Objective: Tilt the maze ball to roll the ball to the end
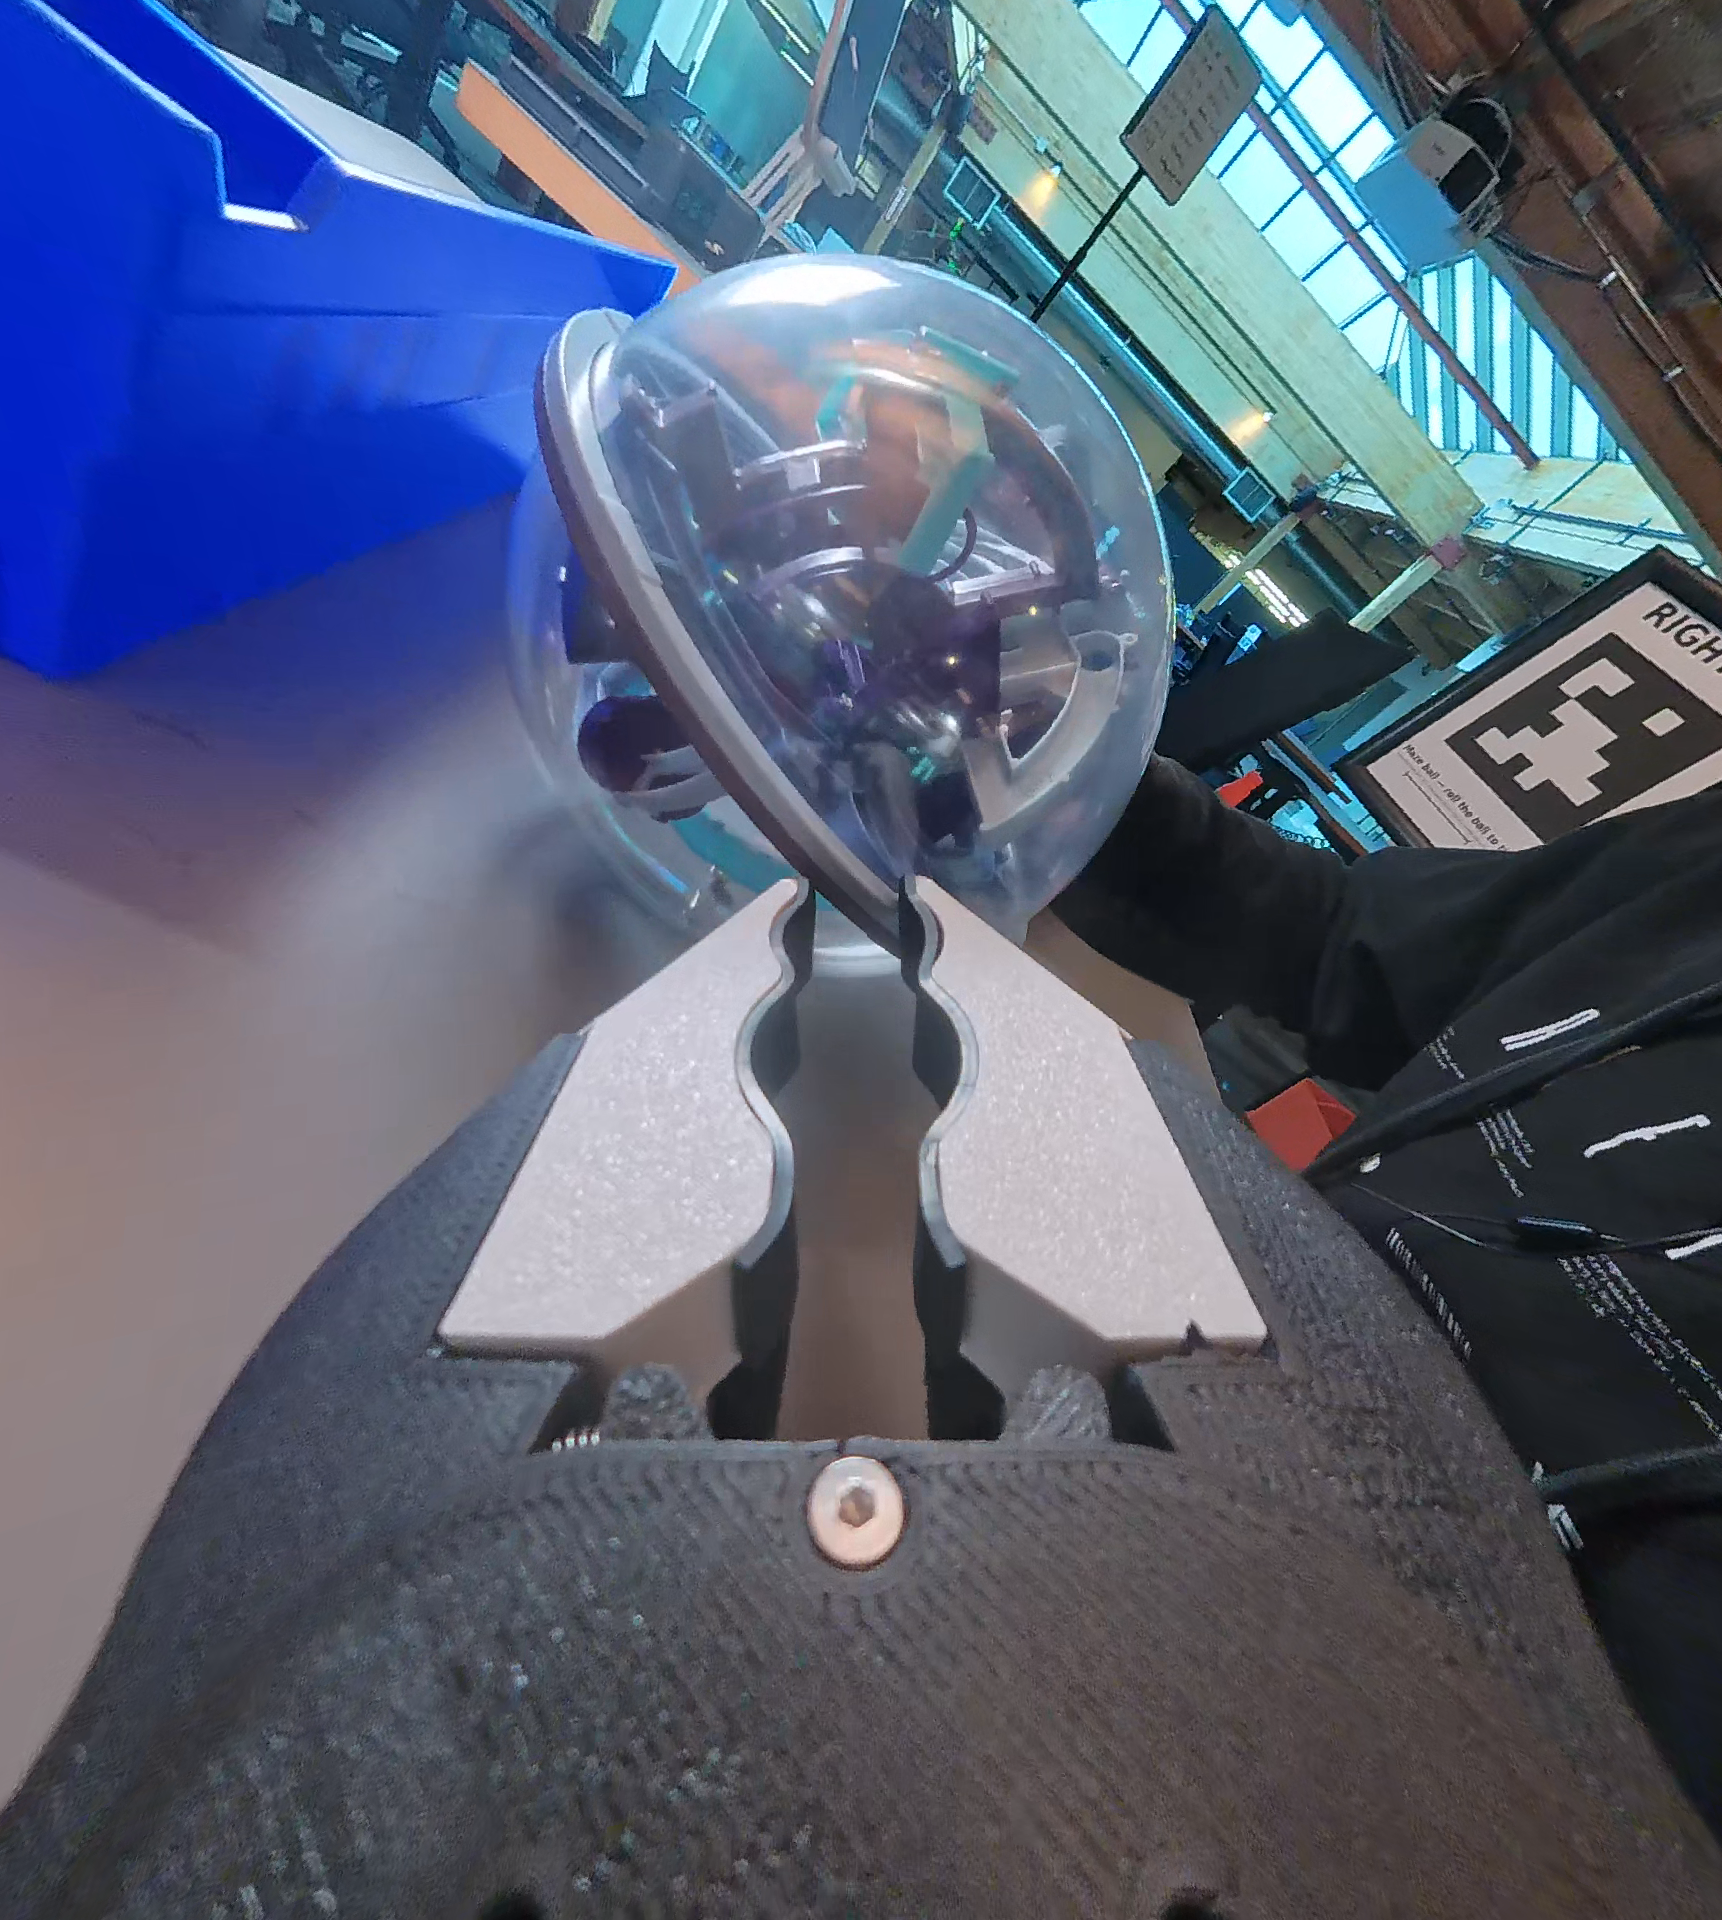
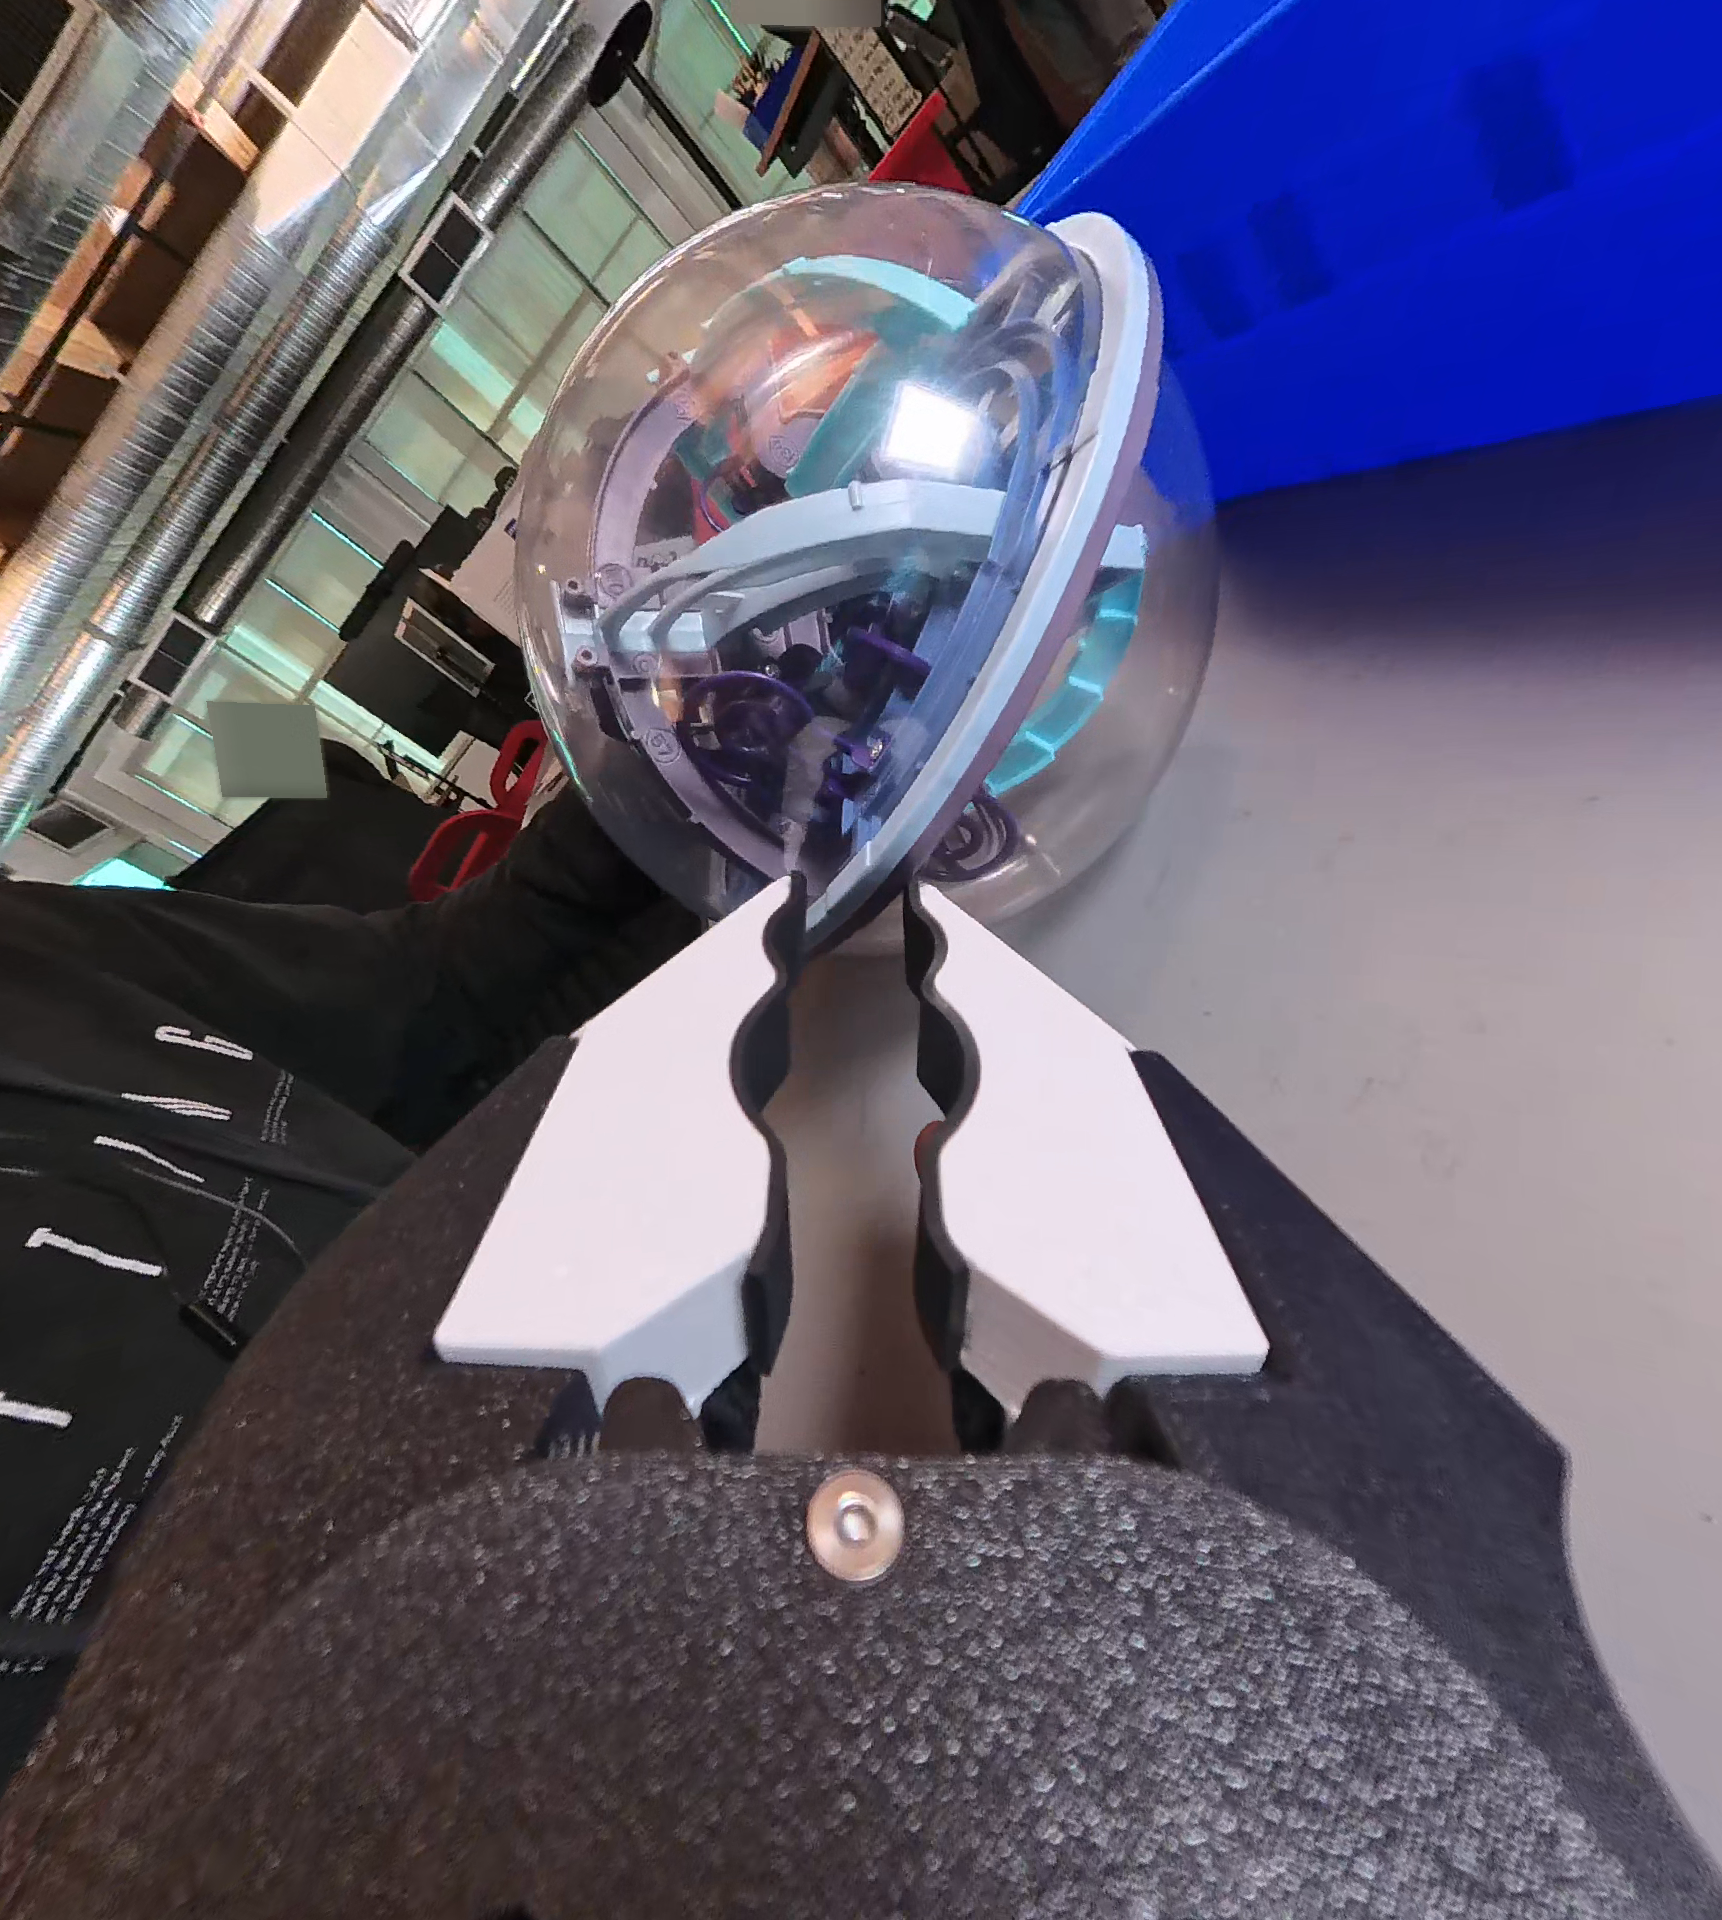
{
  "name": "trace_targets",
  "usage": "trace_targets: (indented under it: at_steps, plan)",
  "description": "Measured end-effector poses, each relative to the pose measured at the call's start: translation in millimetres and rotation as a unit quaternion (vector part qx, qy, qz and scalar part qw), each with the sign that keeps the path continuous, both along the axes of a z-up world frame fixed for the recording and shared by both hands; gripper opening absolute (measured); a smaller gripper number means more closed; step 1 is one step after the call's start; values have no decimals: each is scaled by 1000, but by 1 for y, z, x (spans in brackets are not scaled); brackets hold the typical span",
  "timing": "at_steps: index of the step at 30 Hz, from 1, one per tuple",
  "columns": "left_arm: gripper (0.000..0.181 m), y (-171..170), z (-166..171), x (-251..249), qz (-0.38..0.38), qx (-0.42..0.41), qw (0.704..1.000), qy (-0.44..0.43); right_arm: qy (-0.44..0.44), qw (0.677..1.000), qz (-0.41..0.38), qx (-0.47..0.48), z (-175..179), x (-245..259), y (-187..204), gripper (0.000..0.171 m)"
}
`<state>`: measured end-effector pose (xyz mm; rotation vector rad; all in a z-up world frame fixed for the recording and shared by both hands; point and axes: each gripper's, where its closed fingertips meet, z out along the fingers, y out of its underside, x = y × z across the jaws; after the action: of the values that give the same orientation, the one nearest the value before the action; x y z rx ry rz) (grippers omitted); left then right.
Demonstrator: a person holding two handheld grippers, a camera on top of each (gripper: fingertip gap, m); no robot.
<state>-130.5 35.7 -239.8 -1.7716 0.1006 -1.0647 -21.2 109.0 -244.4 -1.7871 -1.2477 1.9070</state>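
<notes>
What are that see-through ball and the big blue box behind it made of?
The maze ball looks like clear, glossy hard plastic: you see its inner tracks and window reflections. The blue box seems moulded plastic, smooth with a slight sheen, though it is blurred.

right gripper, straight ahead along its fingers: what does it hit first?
Nothing new: the right gripper is already shut on the maze ball, its tips pinching the grey equator rim. Pushing on would only drive into the clear shell. The blue bin sits off to the side.
</notes>
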Motion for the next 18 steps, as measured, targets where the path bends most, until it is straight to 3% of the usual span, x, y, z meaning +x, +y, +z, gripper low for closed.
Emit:
trace_targets:
  at_steps: [7, 18]
  plan:
    - [15, 1, -11, 2, 0, -31, 999, 23, 20, 999, -18, 46, 4, 0, 4, 11]
    - [37, 2, -18, 4, 0, -50, 998, 34, 42, 980, -33, 194, 6, 3, 4, 10]
